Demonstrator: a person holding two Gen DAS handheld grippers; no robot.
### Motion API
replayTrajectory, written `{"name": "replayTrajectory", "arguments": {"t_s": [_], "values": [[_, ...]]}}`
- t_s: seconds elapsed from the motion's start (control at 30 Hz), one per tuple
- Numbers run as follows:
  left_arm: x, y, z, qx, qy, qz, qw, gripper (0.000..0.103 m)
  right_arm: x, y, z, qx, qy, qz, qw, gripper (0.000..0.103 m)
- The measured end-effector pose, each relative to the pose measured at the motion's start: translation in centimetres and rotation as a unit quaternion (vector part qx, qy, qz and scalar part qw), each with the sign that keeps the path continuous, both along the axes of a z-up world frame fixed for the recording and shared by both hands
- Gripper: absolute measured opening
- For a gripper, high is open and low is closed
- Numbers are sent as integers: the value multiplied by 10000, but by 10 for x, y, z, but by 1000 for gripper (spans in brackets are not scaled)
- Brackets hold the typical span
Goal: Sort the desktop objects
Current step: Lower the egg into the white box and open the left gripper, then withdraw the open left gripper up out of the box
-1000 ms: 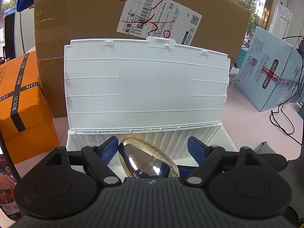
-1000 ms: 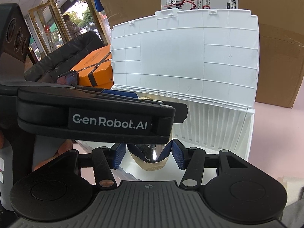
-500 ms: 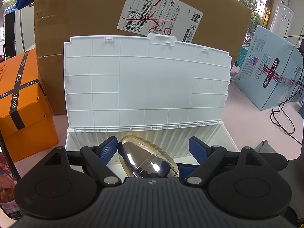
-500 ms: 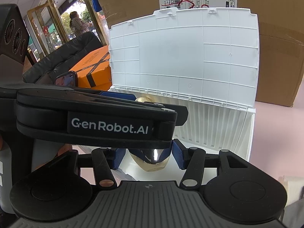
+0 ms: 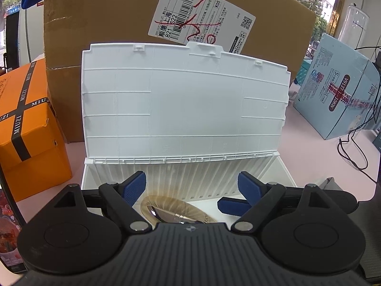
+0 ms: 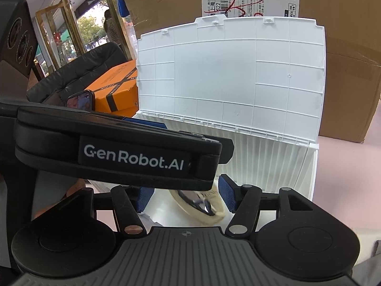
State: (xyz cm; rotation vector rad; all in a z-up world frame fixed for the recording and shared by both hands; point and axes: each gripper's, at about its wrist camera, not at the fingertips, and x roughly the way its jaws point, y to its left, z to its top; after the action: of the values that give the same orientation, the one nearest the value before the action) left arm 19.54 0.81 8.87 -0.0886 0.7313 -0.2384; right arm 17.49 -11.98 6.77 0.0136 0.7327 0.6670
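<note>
While the left wrist view looks straight over its own open fingers, only the right wrist view shows the other tool from outside: the left gripper (image 6: 152, 128) crosses above and to the left of the right jaws as a black bar lettered "GenRobot.AI". The left wrist view in turn shows things the right does not: a pale blue carton (image 5: 333, 100) and black cables (image 5: 357, 143) far off to the right of the jaws.

Ahead of both jaws stands the white storage box (image 5: 283, 174), its ribbed lid (image 5: 183, 104) propped upright against a brown cardboard box (image 5: 107, 19) with a shipping label. An orange box (image 5: 26, 128) sits left of the jaws, just beside the white box.

Inside the white box lies the gold mirror (image 5: 166, 209), a rounded cream-rimmed piece with a reflective face. In the left wrist view it sits low between the fingers, nearer the left one and half hidden behind the tool body. The left gripper (image 5: 190, 188) has its blue pads wide apart, touching nothing.

In the right wrist view the mirror (image 6: 202, 205) lies tilted on the box floor between the fingers of the right gripper (image 6: 185, 194), nearer the right pad. Those jaws are parted; whether the right pad touches the rim cannot be told.
</note>
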Motion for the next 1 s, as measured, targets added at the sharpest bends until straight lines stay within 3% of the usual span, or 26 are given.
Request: {"name": "replayTrajectory", "arguments": {"t_s": [0.3, 0.47, 0.53, 0.63, 0.8, 1.0], "values": [[-2, 1, 3, -115, -48, -59, 9999, 85, -1, -1, 0, 23, -149, -8, 9999, 61], [-8, 8, 14, -401, -204, 2, 9990, 94, -6, -2, 4, 119, -513, -100, 9986, 71], [-13, 11, 21, -519, -338, 46, 9981, 101, -9, -4, 8, 107, -756, -312, 9966, 91], [-21, 15, 29, -647, -614, 144, 9959, 103, -15, -14, 14, 411, -1240, -596, 9896, 103], [-24, 17, 34, -736, -744, 229, 9942, 103, -20, -32, 25, 1075, -1461, -639, 9813, 103], [-24, 13, 31, -649, -828, 412, 9936, 103, -26, -33, 31, 785, -1940, -827, 9744, 103]]}}
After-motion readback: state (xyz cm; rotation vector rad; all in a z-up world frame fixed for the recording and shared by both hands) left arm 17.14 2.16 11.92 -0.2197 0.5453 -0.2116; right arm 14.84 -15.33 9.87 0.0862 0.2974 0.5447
